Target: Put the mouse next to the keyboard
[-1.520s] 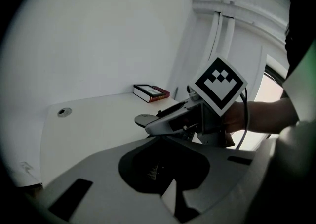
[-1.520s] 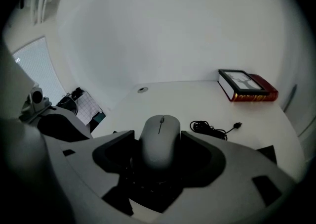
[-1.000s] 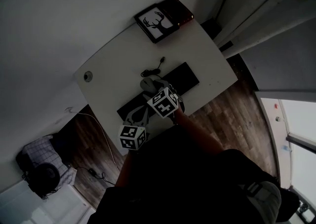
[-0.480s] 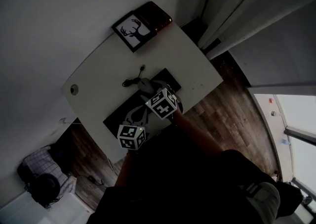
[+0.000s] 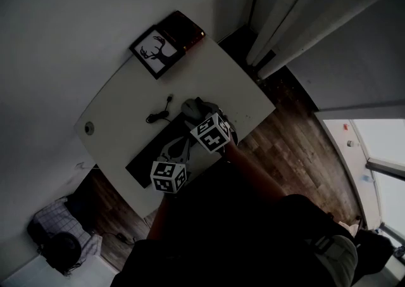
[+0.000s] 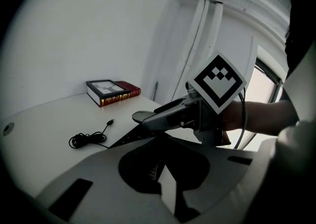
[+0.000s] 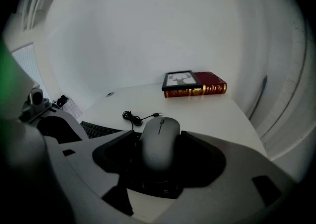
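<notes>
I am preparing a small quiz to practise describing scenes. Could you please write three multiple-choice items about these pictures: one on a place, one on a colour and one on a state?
1. Where is the framed deer picture?
A. in a drawer
B. on top of the red book
C. on a chair

2. What colour is the keyboard?
A. black
B. white
C. yellow

3. In what state is the mouse?
A. resting on the book
B. lying loose, touched by nothing
C. held between the fingers of the right gripper

Key:
1. B, because the frame lies flat on the book at the far corner.
2. A, because it shows dark against the white top.
3. C, because the right gripper view shows the fingers closed on both of its sides.
</notes>
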A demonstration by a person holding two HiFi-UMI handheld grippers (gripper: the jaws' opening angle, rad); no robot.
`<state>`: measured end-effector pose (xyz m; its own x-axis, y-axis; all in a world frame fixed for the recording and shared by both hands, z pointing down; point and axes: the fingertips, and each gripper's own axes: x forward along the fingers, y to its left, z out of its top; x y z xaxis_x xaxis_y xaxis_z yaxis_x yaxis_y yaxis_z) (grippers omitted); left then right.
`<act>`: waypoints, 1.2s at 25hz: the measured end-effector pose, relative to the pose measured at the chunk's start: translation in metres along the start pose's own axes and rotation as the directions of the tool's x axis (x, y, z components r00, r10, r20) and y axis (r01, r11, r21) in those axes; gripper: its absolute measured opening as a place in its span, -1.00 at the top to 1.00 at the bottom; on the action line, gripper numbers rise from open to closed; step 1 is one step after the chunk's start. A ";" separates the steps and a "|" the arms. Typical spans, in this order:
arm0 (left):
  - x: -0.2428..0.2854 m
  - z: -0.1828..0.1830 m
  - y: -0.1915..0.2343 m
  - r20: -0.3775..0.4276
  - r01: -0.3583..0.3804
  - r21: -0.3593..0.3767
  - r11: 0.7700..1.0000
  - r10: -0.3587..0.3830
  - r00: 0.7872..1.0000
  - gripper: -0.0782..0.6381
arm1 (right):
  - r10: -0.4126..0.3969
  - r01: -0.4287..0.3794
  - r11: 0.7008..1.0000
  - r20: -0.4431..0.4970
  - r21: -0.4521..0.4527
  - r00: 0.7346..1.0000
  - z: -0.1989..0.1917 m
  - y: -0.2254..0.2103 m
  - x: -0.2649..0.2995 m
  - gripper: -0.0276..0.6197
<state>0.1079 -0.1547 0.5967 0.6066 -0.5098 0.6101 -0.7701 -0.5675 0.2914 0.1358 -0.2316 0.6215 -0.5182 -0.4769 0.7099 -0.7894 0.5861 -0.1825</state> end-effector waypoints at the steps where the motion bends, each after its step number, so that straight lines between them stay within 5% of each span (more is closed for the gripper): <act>1: 0.004 0.002 -0.002 -0.005 0.008 0.008 1.000 -0.008 1.000 0.77 | -0.011 0.011 1.000 0.003 0.010 1.000 0.000 -0.007 -0.002 -0.04; 14: 0.043 0.014 -0.018 -0.064 0.085 0.076 0.993 -0.080 0.995 0.77 | -0.170 0.173 0.979 -0.043 0.111 0.985 -0.034 -0.102 -0.013 -0.04; 30: 0.039 0.007 -0.015 -0.084 0.061 0.061 0.996 -0.056 0.995 0.77 | -0.183 0.201 0.974 -0.153 0.109 0.971 -0.066 -0.140 0.007 -0.05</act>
<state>0.1446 -0.1712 0.6110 0.6302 -0.4214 0.6521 -0.7179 -0.6362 0.2827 0.2644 -0.2737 0.6973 -0.3081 -0.4700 0.8272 -0.9084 0.4036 -0.1090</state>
